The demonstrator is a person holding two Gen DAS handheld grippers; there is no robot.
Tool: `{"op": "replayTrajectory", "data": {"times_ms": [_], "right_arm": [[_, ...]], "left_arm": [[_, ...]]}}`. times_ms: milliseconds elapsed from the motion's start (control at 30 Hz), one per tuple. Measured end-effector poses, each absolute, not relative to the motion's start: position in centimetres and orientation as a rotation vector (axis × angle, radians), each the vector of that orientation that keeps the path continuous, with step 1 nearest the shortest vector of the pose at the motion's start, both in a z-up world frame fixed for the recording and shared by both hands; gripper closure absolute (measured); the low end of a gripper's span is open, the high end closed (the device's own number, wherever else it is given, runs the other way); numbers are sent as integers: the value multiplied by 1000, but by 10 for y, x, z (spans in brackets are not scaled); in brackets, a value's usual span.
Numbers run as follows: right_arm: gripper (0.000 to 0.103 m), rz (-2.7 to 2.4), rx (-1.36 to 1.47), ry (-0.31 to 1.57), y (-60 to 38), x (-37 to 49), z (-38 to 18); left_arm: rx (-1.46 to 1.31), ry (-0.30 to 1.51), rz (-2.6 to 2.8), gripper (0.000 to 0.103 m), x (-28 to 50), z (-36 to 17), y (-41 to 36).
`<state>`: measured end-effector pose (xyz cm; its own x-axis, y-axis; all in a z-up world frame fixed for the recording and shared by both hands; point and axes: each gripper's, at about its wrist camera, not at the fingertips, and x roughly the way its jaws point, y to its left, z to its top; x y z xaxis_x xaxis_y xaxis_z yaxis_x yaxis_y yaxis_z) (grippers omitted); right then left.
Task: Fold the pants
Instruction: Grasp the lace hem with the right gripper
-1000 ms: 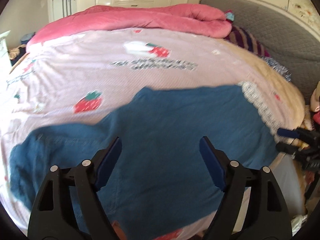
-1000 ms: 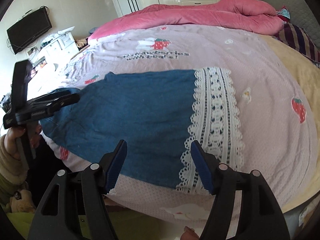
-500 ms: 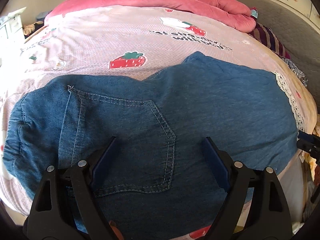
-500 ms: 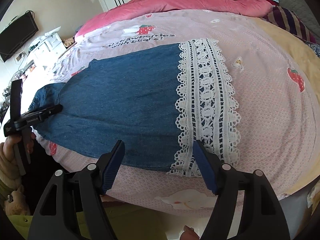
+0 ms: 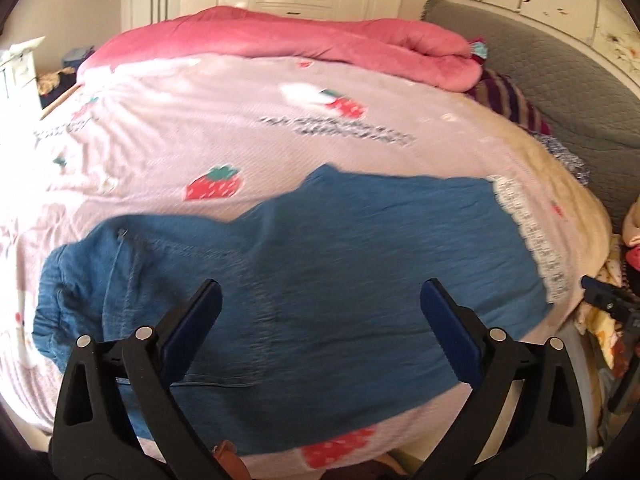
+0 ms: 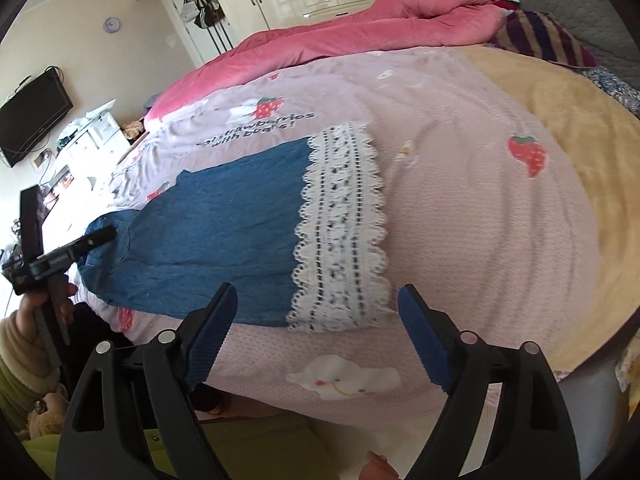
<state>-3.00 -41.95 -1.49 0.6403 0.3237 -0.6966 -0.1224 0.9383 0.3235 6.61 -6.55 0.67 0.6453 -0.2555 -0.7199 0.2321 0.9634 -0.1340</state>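
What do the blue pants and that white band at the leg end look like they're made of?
Pants: looks like denim, matte mid-blue, with a faint woven grain and contrast stitching around the pocket. White band: looks like openwork lace, probably cotton or a synthetic, with scalloped edges and rows of holes that show dark through it.

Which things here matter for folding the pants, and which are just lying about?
For the job:
- denim pants with lace hem
- left hand-held gripper, jaws opening, nothing between them
- right hand-held gripper, likewise

Just lying about:
- pink quilt
- striped pillow
- television
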Motion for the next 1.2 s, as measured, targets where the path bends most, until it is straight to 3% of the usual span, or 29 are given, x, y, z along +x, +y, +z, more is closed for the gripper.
{"op": "replayTrajectory", "data": {"times_ms": [367, 867, 967, 1200], "right_arm": [[19, 271, 276, 865, -419, -32, -30], [20, 301, 482, 898, -420, -10, -58], [42, 269, 532, 874, -428, -9, -57], [45, 276, 552, 880, -431, -4, -61]], "left_arm": [[85, 802, -393, 10, 67, 30, -137], [244, 883, -541, 10, 138, 9, -239], [260, 891, -568, 10, 159, 7, -253], [267, 958, -619, 10, 207, -6, -277]]}}
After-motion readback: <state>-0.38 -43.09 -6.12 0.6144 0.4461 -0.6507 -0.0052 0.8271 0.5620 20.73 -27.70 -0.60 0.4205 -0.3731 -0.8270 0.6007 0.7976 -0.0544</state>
